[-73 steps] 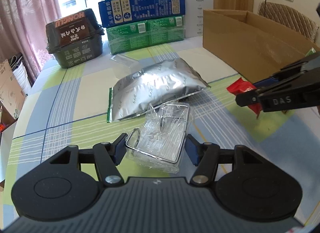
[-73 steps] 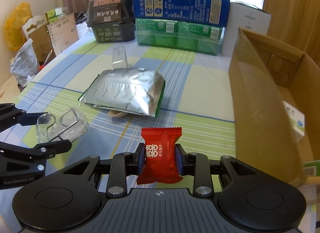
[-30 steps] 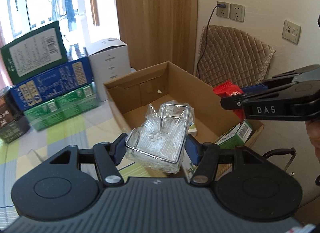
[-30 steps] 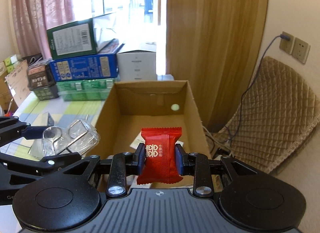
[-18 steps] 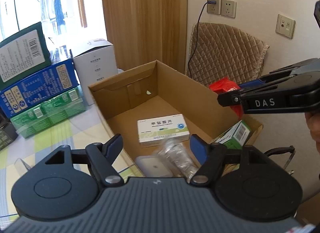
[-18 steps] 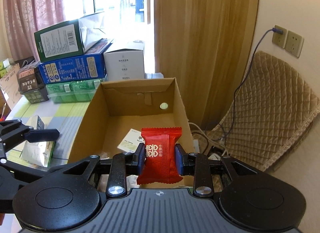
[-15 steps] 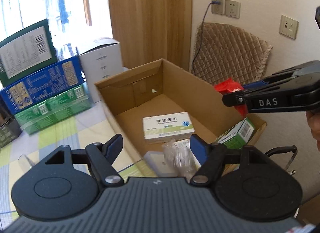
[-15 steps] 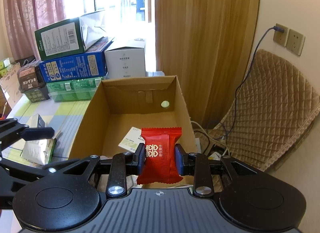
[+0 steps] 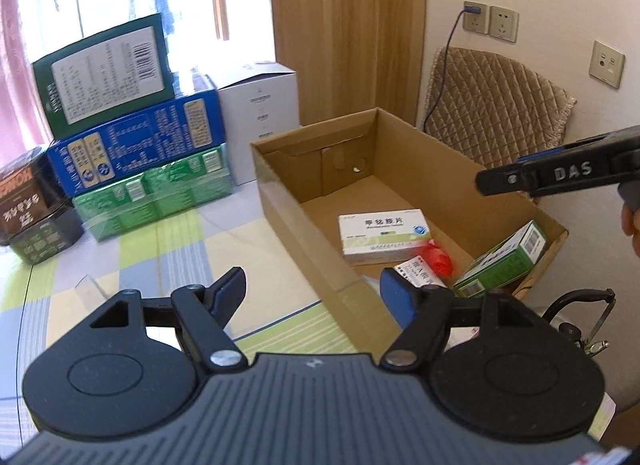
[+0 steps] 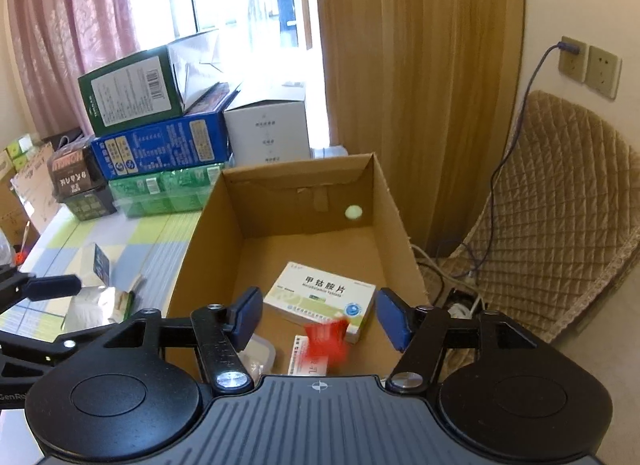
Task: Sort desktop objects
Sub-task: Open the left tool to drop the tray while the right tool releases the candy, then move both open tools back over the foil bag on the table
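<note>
Jaws opening, the right gripper point(image 10: 318, 319) releases the red packet point(image 10: 326, 341), light and crinkly, best pinched mid-body, into the cardboard box's point(image 10: 208, 233) near end.

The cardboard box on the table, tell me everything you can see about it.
The cardboard box is plain brown, open-topped and upright at the table's edge beside a padded chair. Its far wall has a small round hole and a taped patch. Inside lie a white medicine box, a green carton, a red packet and other small packs.
</note>
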A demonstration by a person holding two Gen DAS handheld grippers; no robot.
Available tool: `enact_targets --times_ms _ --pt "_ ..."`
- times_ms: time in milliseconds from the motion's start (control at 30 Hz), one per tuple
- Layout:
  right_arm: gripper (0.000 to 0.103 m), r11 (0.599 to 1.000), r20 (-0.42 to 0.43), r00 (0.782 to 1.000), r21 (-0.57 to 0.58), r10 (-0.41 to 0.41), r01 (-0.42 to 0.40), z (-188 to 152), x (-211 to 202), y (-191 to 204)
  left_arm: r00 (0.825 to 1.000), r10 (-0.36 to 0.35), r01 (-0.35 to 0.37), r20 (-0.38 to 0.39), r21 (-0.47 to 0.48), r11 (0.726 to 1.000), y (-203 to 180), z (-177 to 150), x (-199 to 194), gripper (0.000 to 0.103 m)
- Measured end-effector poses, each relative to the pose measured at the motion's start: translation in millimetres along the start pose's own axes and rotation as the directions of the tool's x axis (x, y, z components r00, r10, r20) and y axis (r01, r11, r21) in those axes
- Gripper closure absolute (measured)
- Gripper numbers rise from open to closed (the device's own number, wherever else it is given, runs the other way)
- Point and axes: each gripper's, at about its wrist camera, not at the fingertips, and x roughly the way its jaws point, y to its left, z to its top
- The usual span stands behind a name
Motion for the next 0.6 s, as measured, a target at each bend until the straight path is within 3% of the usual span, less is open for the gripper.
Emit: enact_targets --times_ms 267,600 --pt "0.038 1.0 -0.001 1.0 -0.013 -0.001 0.001 -4.9 -15.5 8.9 0.999 0.03 -0.03 -0.017 -0.011 0.999 13.8 -15.3 -15.0 0.028" --pt "0.023 0.998 -0.007 1.0 -0.054 0.011 -0.012 -12.0 -39.0 39.5 0.997 0.075 -0.075 -0.01 -0.024 0.997 28.9 -27.7 -52.0 0.017"
